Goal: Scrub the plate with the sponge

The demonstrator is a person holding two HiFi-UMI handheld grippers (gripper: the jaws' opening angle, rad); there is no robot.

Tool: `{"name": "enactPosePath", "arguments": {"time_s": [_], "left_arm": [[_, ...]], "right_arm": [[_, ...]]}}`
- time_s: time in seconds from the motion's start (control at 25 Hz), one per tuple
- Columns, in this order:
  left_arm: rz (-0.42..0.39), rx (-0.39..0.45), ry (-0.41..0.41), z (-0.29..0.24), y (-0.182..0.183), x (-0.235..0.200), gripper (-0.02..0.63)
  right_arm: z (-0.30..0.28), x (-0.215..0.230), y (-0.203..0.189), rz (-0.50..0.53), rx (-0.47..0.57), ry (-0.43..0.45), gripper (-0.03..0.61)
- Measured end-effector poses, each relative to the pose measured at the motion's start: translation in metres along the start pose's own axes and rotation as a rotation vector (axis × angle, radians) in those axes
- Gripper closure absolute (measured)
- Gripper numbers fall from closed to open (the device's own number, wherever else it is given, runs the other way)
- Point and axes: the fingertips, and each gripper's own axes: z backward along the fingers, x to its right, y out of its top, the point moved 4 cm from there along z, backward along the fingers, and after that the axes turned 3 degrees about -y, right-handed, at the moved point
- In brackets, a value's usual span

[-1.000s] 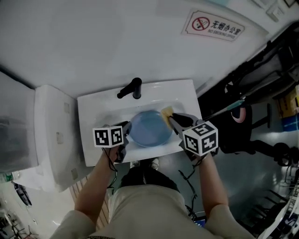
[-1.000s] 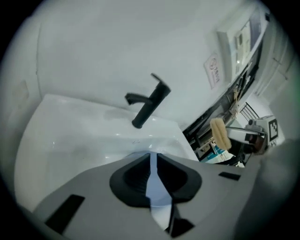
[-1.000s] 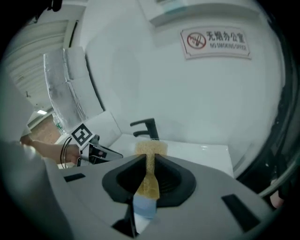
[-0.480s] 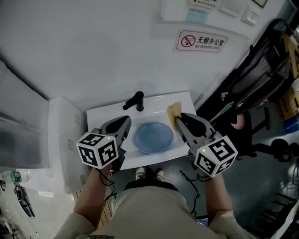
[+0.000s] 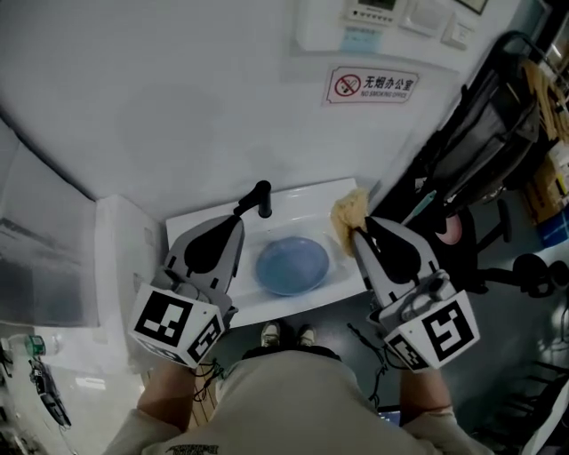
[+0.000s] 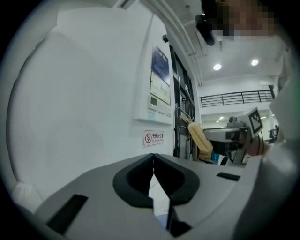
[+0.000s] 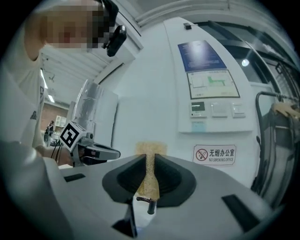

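Observation:
A blue plate (image 5: 292, 264) lies in the white sink (image 5: 200, 220) far below, seen in the head view. Both grippers are raised high above it and point level at the wall. My left gripper (image 5: 236, 222) is shut with nothing between its jaws; in the left gripper view (image 6: 153, 157) the jaw tips meet. My right gripper (image 5: 358, 227) is shut on a yellow sponge (image 5: 349, 211), which is squeezed thin between the jaws (image 7: 150, 161) and sticks out past the tips (image 7: 151, 149). The sponge shows again in the left gripper view (image 6: 198, 135).
A black faucet (image 5: 259, 198) stands at the sink's back edge. A no-smoking sign (image 5: 371, 86) and a control panel (image 5: 366, 22) hang on the white wall. A black chair and clutter (image 5: 480, 178) stand at the right, a white cabinet (image 5: 120, 258) at the left.
Both grippers have risen from beside the plate in the sink to well above it. The left one let go of the plate's rim. The sponge rose with the right gripper.

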Motion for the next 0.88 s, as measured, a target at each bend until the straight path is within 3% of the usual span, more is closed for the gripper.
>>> {"name": "enactPosePath", "arguments": {"time_s": [0.12, 0.36, 0.72, 0.88], "left_arm": [[-0.025, 0.0, -0.019, 0.006, -0.002, 0.009, 0.606], [0.013, -0.034, -0.079, 0.008, -0.022, 0.019, 0.607], [0.035, -0.121, -0.052, 0.01, -0.065, 0.016, 0.607], [0.032, -0.139, -0.053, 0.01, -0.072, 0.017, 0.607]], "right_arm": [[0.006, -0.009, 0.001, 0.036, -0.006, -0.002, 0.515], [0.014, -0.017, -0.013, 0.094, -0.057, -0.024, 0.517], [0.013, -0.024, -0.073, 0.011, -0.207, -0.013, 0.517], [0.014, -0.019, -0.082, -0.016, -0.225, -0.022, 0.517]]}}
